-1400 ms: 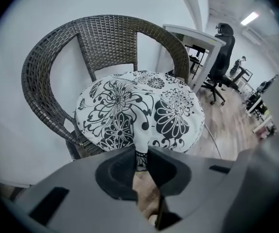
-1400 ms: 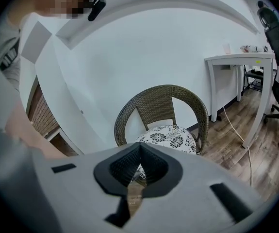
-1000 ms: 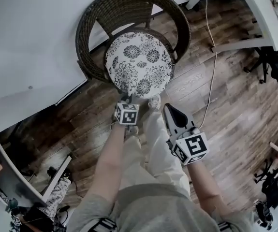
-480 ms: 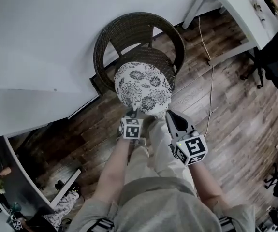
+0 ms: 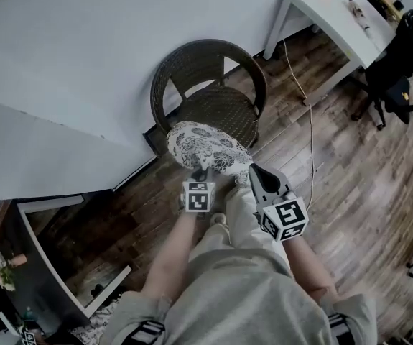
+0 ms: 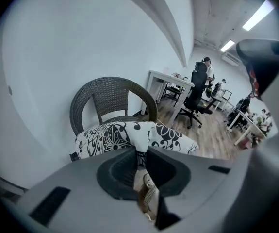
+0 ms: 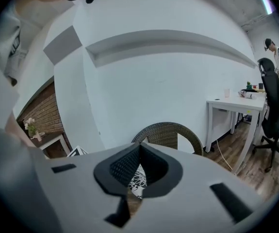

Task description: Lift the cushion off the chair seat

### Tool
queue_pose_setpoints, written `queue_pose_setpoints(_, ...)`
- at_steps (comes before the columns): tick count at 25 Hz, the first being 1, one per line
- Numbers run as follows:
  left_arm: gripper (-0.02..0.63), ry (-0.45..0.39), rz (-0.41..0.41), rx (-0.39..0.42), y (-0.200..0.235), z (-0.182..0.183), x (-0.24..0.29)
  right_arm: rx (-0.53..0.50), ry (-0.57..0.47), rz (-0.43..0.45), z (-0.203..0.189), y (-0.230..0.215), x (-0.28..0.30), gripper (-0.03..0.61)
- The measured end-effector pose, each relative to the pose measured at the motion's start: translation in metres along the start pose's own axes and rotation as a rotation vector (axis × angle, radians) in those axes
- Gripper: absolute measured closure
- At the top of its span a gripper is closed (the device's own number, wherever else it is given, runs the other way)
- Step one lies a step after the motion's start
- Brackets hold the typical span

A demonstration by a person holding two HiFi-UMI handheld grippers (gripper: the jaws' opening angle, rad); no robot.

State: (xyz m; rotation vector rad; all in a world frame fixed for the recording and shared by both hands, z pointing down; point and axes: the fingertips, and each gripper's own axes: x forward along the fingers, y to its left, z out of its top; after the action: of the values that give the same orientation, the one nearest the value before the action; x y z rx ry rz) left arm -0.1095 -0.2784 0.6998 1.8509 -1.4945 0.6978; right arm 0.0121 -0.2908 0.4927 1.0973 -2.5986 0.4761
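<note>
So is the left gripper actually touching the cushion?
Touching. The left gripper view shows the left gripper with its jaws pinched shut on a fold of the cushion at its near edge.

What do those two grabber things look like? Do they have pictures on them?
Both the left gripper and right gripper are grey, with pointed beak-like jaws lined with black ribbed pads. Each carries a white cube printed with black square markers. The person wears a short-sleeved grey shirt.
</note>
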Motion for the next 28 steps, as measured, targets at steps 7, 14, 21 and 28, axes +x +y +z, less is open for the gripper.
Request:
queue_pose_setpoints(7,0.577,-0.065,-0.043,0.012,-0.011,0.009,-0.06,-0.032,-0.069,-0.036,0.021,0.032,-0.037,0.577)
queue_pose_setpoints(14,0.577,-0.139,-0.074,-0.005,-0.022,0.024,-0.114,-0.05,-0.123,-0.073,0.03,0.048,-0.07,0.577)
queue_pose_setpoints(21,0.577,-0.214,-0.096,0.031,-0.038,0.036,-0.159,-0.069,-0.144,-0.083,0.025,0.059,-0.094,0.577)
queue_pose_setpoints(28,0.577,-0.269,-0.123,0.032,-0.045,0.05,-0.191,-0.084,-0.176,-0.089,0.026,0.066,-0.105,0.577)
